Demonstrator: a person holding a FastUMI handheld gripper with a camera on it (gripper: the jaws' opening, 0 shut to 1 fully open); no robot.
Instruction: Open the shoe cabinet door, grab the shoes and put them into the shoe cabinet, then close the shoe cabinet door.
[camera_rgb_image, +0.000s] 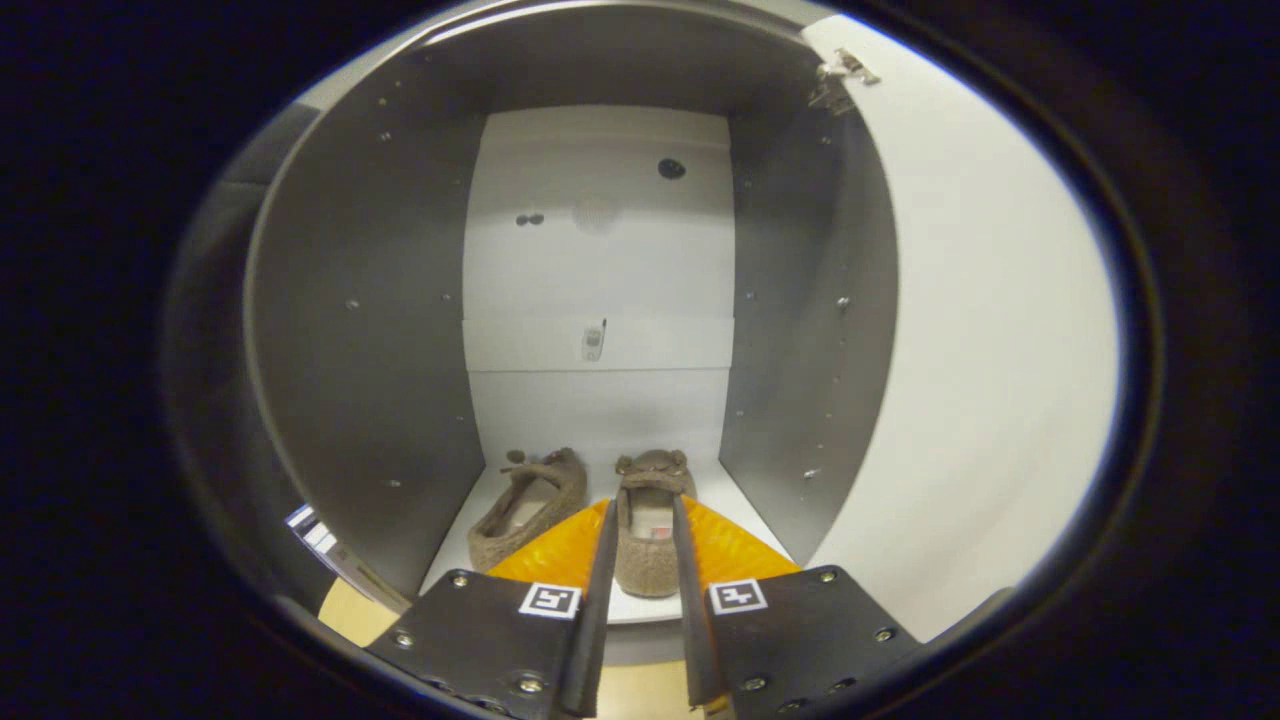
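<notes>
Gripper view: the gripper (640, 545) reaches into the open white shoe cabinet (600, 260), its fingers (603, 560) closed on the sides of a soft brown fuzzy slipper-style shoe (648, 540) held between them, over the cabinet floor. Its twin (530, 505) rests just ahead and left of the fingers. Both look light, floppy, non-slip; pinching the heel sides seems soundest. No readable writing anywhere; the square markers on the gripper carry only patterns.
</notes>
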